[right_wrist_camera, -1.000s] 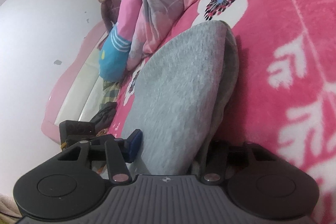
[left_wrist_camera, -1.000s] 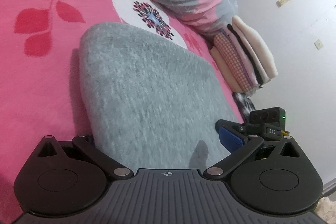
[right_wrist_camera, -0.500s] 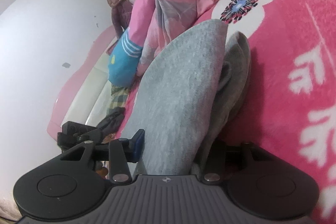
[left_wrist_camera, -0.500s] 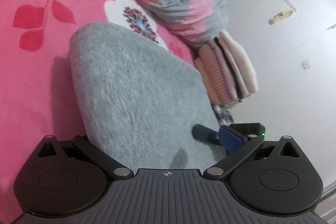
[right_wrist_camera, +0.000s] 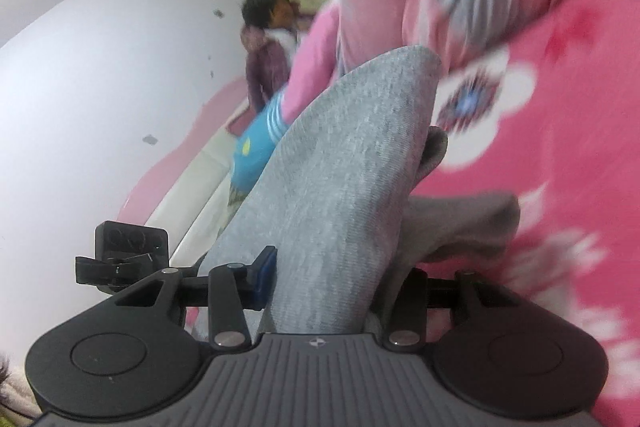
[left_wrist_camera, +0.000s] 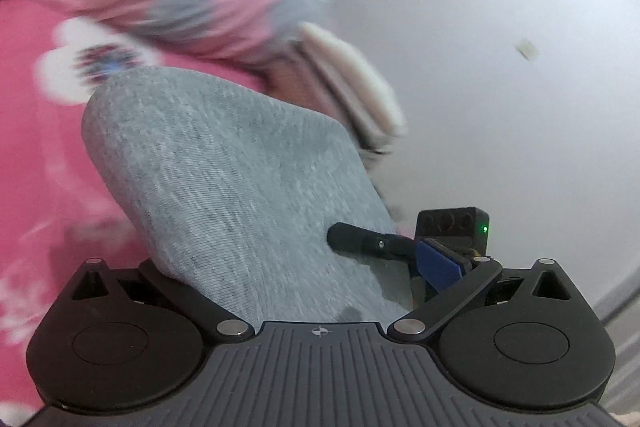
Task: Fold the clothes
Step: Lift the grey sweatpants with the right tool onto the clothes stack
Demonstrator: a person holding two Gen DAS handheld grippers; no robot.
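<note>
While both grippers are gripping the near edge of the grey garment [left_wrist_camera: 240, 179], the cloth is rising from the bottom centre of each view toward the pink flowered bedspread [left_wrist_camera: 44, 155] at the left; the left gripper [left_wrist_camera: 320, 291] is holding cloth that is filling its gap, and the right gripper [right_wrist_camera: 320, 291] is pinching a thick bunch with its blue pad [right_wrist_camera: 266, 277] pressing the fabric. To do this step well, I judge both hands should be travelling level and together, keeping the edge taut. The left view is showing a stack of folded clothes [left_wrist_camera: 352, 83] at centre right; the right view alone is showing a loose grey flap [right_wrist_camera: 472, 223] sagging underneath and a person [right_wrist_camera: 268, 43] at upper centre.
</note>
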